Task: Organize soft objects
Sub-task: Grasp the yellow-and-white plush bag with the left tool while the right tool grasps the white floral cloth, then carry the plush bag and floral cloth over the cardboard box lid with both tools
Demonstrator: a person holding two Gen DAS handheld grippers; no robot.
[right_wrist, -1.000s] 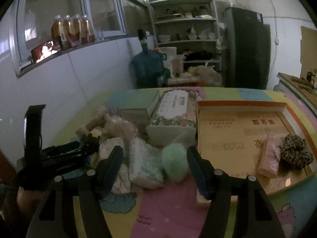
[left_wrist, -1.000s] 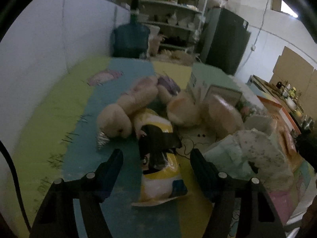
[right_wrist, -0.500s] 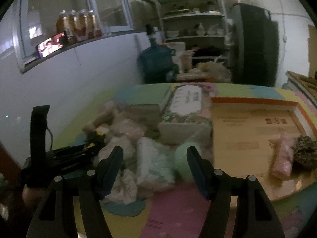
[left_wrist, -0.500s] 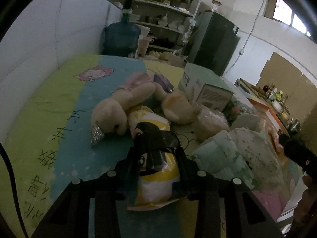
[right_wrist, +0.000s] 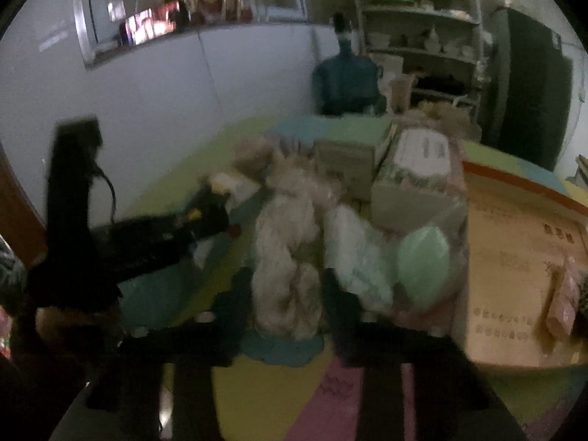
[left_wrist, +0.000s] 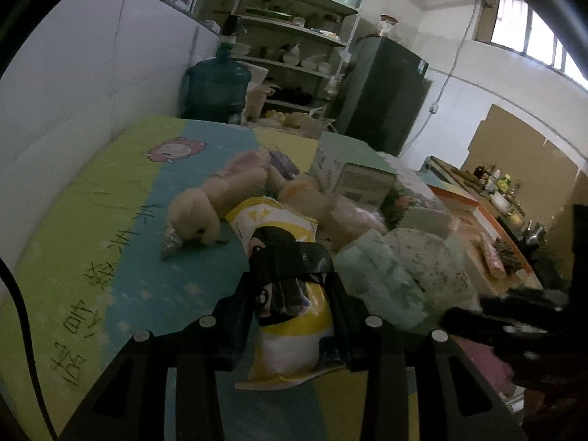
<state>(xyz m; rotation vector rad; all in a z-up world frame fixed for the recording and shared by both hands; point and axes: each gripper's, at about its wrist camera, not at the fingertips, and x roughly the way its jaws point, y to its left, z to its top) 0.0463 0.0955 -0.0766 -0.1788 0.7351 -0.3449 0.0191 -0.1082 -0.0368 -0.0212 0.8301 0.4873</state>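
My left gripper (left_wrist: pixel 292 290) is shut on a yellow and white snack bag (left_wrist: pixel 290 316) with a black band, lying on the colourful mat. A cream plush toy (left_wrist: pixel 194 217) lies just beyond it. My right gripper (right_wrist: pixel 286 294) has its fingers close on either side of a pale crumpled cloth bundle (right_wrist: pixel 284 257); the view is blurred. A green puff (right_wrist: pixel 424 261) and a light green folded cloth (right_wrist: pixel 352 253) lie right of it. The orange tray (right_wrist: pixel 514 242) holds a pink pouch (right_wrist: pixel 562 301).
Two cardboard boxes (right_wrist: pixel 415 176) stand behind the pile. A blue water jug (left_wrist: pixel 215 90), shelves and a dark fridge (left_wrist: pixel 386 117) are at the back. The white wall (left_wrist: pixel 73 92) runs along the left. The left gripper's body (right_wrist: pixel 110 239) shows in the right wrist view.
My left gripper closed on the snack bag. My right gripper moved forward and left and its fingers narrowed around the pale cloth bundle.
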